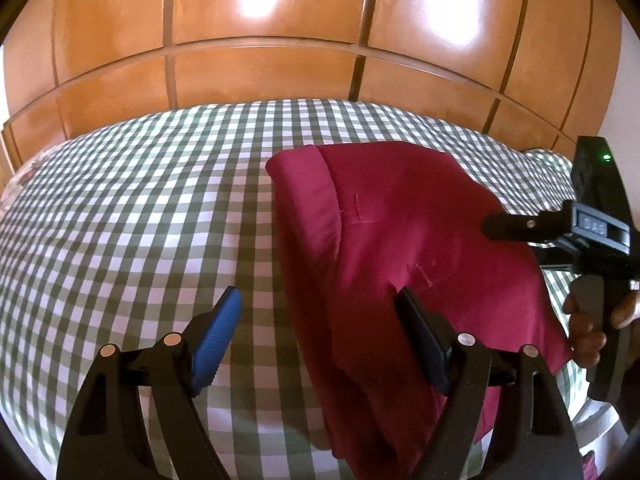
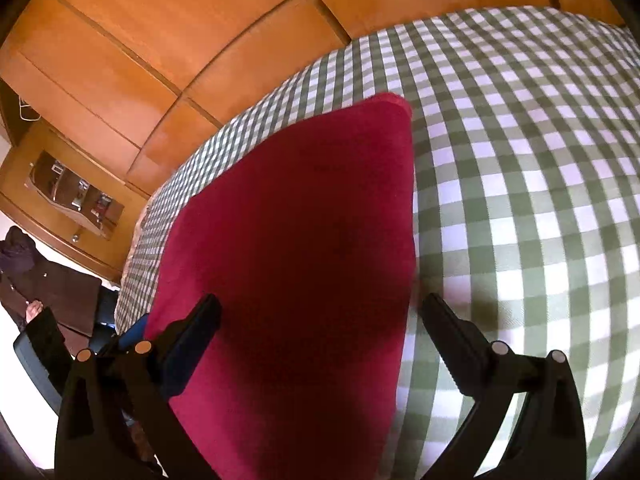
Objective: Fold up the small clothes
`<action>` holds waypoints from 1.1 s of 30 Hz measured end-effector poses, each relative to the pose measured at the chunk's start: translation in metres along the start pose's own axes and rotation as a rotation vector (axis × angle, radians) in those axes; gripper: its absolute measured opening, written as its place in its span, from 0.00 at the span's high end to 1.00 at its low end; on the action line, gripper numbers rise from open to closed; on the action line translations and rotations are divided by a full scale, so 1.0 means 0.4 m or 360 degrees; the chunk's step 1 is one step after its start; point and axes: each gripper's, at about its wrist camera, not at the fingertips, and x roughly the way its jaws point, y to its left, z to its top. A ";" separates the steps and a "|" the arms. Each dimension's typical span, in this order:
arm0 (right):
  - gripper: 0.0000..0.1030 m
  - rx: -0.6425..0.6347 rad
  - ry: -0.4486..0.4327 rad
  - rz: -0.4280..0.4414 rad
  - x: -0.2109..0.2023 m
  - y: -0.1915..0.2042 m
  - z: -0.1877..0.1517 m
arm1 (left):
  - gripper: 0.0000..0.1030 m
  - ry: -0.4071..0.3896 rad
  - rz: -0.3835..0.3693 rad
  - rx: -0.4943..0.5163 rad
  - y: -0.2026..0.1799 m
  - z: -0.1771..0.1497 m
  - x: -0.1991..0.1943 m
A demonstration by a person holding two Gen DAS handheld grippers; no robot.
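Spanning the view, a wooden wardrobe (image 1: 280,60) backs a checked bed (image 1: 120,200) — on it lies a dark red cloth (image 1: 400,232), folded long, smooth. Left gripper (image 1: 316,312) wide, straddling its left edge; right gripper (image 2: 320,320) wide, empty, over its right edge. A small display (image 1: 594,224) — unreadable.

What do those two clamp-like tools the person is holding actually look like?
The left gripper is black plastic with forked arms pinned by round metal rivets; one finger carries a ribbed blue pad, the other a black one. The right gripper has the same black build and rivets. Seen from the left, its body carries a small green light.
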 end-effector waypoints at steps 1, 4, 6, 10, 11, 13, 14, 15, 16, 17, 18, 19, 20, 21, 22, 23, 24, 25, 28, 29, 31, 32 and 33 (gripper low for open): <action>0.02 -0.0004 0.0007 0.0002 0.025 0.005 0.006 | 0.24 0.0002 -0.0007 0.0002 0.000 0.000 0.003; 0.03 -0.0032 0.0020 0.0031 0.081 0.026 0.017 | 0.24 0.0006 -0.0018 0.0012 0.000 0.001 0.008; 0.05 -0.0036 0.0030 0.0050 0.102 0.037 0.026 | 0.24 0.0011 -0.0033 0.0013 0.000 0.001 0.012; 0.07 -0.0056 0.0048 0.0067 0.147 0.051 0.046 | 0.24 0.0024 -0.0070 -0.0002 0.006 0.003 0.026; 0.07 -0.0059 0.0052 0.0071 0.145 0.050 0.048 | 0.24 0.0027 -0.0078 -0.0005 0.008 0.004 0.029; 0.07 -0.0065 0.0057 0.0083 0.144 0.053 0.048 | 0.24 0.0038 -0.0103 -0.0017 0.012 0.004 0.038; 0.07 -0.0063 0.0056 0.0089 0.151 0.056 0.047 | 0.24 0.0045 -0.0116 -0.0026 0.013 0.004 0.042; 0.07 -0.0065 0.0055 0.0091 0.147 0.055 0.046 | 0.24 0.0054 -0.0134 -0.0038 0.015 0.003 0.047; 0.09 -0.0070 0.0054 0.0087 0.144 0.054 0.045 | 0.24 0.0071 -0.0169 -0.0064 0.020 0.002 0.054; 0.12 -0.0078 0.0057 0.0081 0.149 0.061 0.042 | 0.24 0.0087 -0.0208 -0.0097 0.026 0.002 0.061; 0.18 -0.0083 0.0061 0.0080 0.142 0.057 0.041 | 0.24 0.0103 -0.0248 -0.0132 0.033 0.001 0.068; 0.24 -0.0084 0.0061 0.0079 0.136 0.056 0.038 | 0.26 0.0124 -0.0321 -0.0189 0.046 -0.001 0.078; 0.27 -0.0084 0.0058 0.0076 0.134 0.062 0.035 | 0.35 0.0140 -0.0400 -0.0226 0.054 -0.003 0.085; 0.32 -0.0085 0.0055 0.0073 0.129 0.062 0.031 | 0.44 0.0157 -0.0491 -0.0271 0.061 -0.006 0.093; 0.37 -0.0081 0.0051 0.0075 0.121 0.057 0.027 | 0.47 0.0161 -0.0540 -0.0301 0.065 -0.012 0.094; 0.39 -0.0069 0.0046 0.0078 0.114 0.058 0.027 | 0.52 0.0161 -0.0593 -0.0331 0.068 -0.015 0.096; 0.43 -0.0051 0.0032 0.0083 0.104 0.062 0.023 | 0.53 0.0158 -0.0610 -0.0340 0.067 -0.017 0.095; 0.46 -0.0049 0.0021 0.0084 0.095 0.067 0.020 | 0.54 0.0150 -0.0616 -0.0337 0.063 -0.018 0.091; 0.51 -0.0065 -0.0004 0.0079 0.064 0.075 0.009 | 0.58 0.0152 -0.0639 -0.0335 0.046 -0.016 0.078; 0.51 -0.0062 -0.0016 0.0086 0.048 0.075 0.003 | 0.59 0.0151 -0.0646 -0.0327 0.039 -0.014 0.074; 0.54 -0.0060 -0.0044 0.0093 0.021 0.070 -0.002 | 0.62 0.0156 -0.0642 -0.0292 0.011 -0.008 0.064; 0.54 -0.0064 -0.0073 0.0086 -0.003 0.065 -0.007 | 0.64 0.0162 -0.0661 -0.0282 -0.006 -0.003 0.063; 0.54 -0.0064 -0.0100 0.0076 -0.025 0.056 -0.007 | 0.64 0.0166 -0.0685 -0.0269 -0.026 0.004 0.063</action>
